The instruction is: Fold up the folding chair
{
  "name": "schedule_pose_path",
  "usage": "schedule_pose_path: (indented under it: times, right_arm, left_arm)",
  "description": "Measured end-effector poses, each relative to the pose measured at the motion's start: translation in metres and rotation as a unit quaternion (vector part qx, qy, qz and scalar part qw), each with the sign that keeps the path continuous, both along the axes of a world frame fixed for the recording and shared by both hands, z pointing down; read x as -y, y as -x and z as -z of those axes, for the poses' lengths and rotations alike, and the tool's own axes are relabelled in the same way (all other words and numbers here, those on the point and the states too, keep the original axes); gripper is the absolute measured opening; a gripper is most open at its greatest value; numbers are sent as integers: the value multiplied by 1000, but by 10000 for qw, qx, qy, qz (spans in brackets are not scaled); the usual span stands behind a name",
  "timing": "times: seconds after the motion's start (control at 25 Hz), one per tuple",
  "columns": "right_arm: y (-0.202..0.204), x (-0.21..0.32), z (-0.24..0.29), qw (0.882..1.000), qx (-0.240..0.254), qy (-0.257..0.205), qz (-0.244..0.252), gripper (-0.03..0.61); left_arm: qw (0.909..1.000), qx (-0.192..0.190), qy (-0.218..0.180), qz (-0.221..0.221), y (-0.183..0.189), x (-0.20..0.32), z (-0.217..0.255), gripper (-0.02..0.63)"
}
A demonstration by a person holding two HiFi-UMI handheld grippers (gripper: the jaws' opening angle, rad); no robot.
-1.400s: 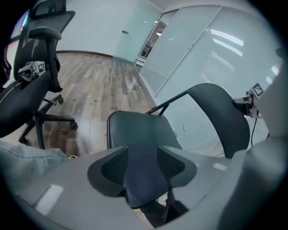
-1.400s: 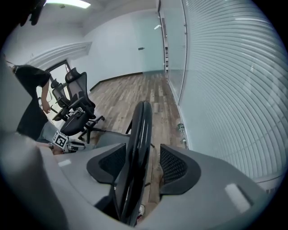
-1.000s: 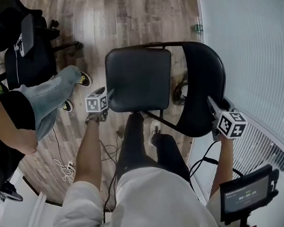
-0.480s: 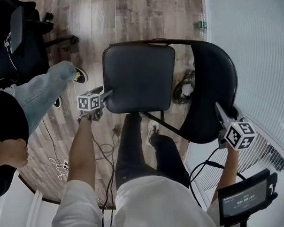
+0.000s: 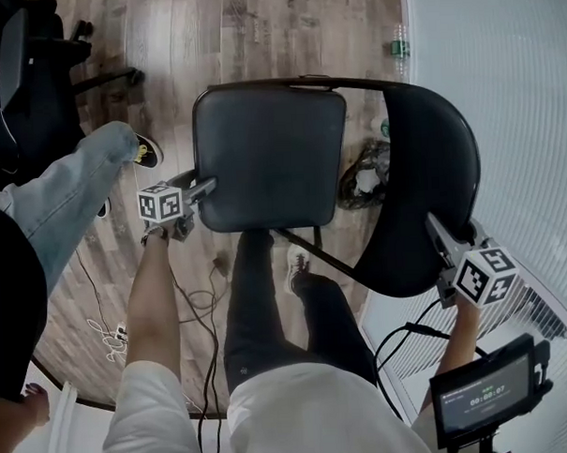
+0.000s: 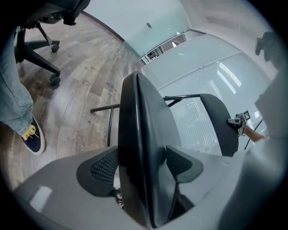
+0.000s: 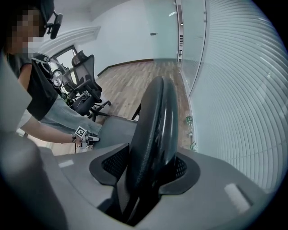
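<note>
Folding chair was found standing unfolded on the wooden floor (image 5: 228, 35), with the seat (image 5: 271, 156) lying flat and face-up.

Left claw (image 5: 205, 188): placed at the seat's left edge, near the front corner. Jaws were wide and opening. The seat edge was seen between them in the left gripper view, but was not clamped, so the claw was read as open.

Right claw (image 5: 436, 229): set on the near rim of the backrest (image 5: 422, 168) and pointed steeply down. Jaws were closing. In the right gripper view the backrest rim was seen between them, with both textured pads laid against it, so it was read as gripped.

Seat was spread to the right of the left claw, with the backrest beyond it and running forward from the right claw. The frame tube (image 5: 296, 81) was seen at the far side of the seat, well apart from both claws.

Left of the left claw, a bystander's jeans leg (image 5: 57, 198) and shoe (image 5: 147, 152) were noted nearby. An office chair (image 5: 19, 87) was noted further off.
</note>
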State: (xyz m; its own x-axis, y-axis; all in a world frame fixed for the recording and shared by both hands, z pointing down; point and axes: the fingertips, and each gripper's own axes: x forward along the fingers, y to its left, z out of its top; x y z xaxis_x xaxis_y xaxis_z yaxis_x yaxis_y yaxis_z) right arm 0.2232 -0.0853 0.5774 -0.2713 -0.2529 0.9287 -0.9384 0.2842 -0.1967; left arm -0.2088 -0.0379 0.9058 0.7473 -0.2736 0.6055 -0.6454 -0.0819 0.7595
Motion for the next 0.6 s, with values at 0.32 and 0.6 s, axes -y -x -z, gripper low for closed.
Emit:
schedule_pose_path:
  times: [0.32, 0.6]
  right_arm:
    - [16, -4, 6, 9964, 684, 487, -63, 140]
    - [17, -2, 7, 9968, 640, 483, -69, 132]
  left_arm:
    - [9963, -805, 145, 264, -10, 6, 1, 345]
    - [9955, -838, 288, 340, -11, 7, -4, 342]
